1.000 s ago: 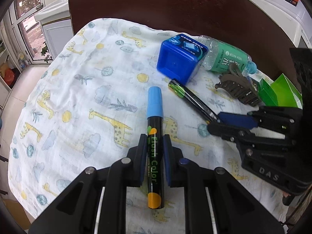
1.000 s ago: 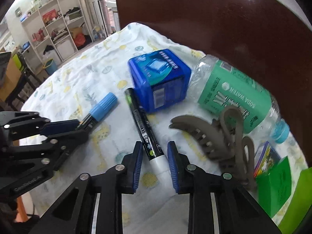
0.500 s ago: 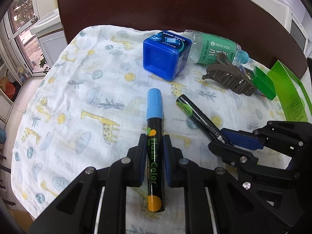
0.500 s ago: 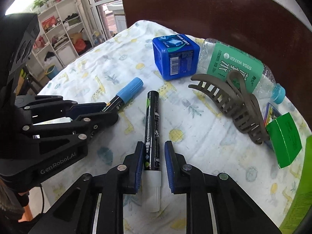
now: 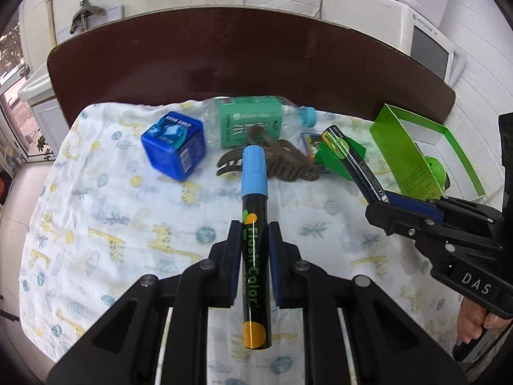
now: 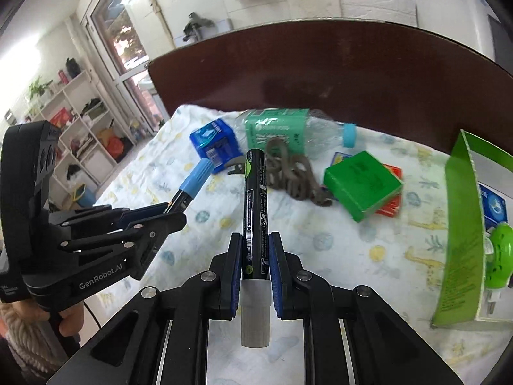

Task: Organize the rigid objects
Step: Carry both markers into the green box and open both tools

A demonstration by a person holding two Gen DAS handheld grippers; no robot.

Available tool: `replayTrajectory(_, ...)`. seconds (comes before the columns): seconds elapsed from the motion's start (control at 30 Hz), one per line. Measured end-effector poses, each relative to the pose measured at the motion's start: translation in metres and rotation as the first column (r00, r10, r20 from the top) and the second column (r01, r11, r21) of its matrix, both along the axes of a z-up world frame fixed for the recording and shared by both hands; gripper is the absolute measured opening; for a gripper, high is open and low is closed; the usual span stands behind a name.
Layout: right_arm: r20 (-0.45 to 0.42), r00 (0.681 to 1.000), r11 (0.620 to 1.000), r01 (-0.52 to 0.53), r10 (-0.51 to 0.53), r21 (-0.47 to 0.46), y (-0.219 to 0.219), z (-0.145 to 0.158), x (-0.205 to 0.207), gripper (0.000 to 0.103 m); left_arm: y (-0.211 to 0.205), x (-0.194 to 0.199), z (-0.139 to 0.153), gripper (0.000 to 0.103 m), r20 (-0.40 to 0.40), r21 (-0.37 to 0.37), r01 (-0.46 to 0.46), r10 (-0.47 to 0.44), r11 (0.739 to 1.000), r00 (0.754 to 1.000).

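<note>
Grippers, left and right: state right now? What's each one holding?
Left gripper: shut on the black marker with the light-blue cap.
Right gripper: shut on the black marker with the white cap.

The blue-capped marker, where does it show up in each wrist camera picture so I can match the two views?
Left wrist view: the blue-capped marker runs up the centre, clamped in the left gripper, cap pointing at the brown hair claw.
Right wrist view: the same marker sticks out of the left gripper at left of centre.
Shared landmark: the blue cube box beside the lying green-label bottle.
</note>
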State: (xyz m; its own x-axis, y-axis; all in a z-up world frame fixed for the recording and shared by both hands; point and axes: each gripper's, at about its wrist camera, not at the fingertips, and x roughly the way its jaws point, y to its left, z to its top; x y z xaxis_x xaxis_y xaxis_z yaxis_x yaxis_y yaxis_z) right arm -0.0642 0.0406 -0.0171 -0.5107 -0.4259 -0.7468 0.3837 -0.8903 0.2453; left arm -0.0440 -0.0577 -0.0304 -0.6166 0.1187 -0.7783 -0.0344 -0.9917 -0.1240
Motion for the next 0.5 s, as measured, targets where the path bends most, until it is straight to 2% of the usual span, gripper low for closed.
replayTrajectory(0.23, -0.07, 0.987, 0.989, 0.138, -0.142, -0.053, 0.059, 0.02, 0.011, 0.017, 0.062, -0.01, 0.027, 0.014, -0.052, -0.049, 0.112, -0.115, 0.992, 0.992)
replayTrajectory(0.5, -0.105, 0.946, 0.95, 0.297, -0.307, -0.102, 0.135, 0.03, 0.018, 0.017, 0.133, -0.026, 0.042, 0.014, -0.071, -0.098, 0.231, -0.238, 0.968, 0.969)
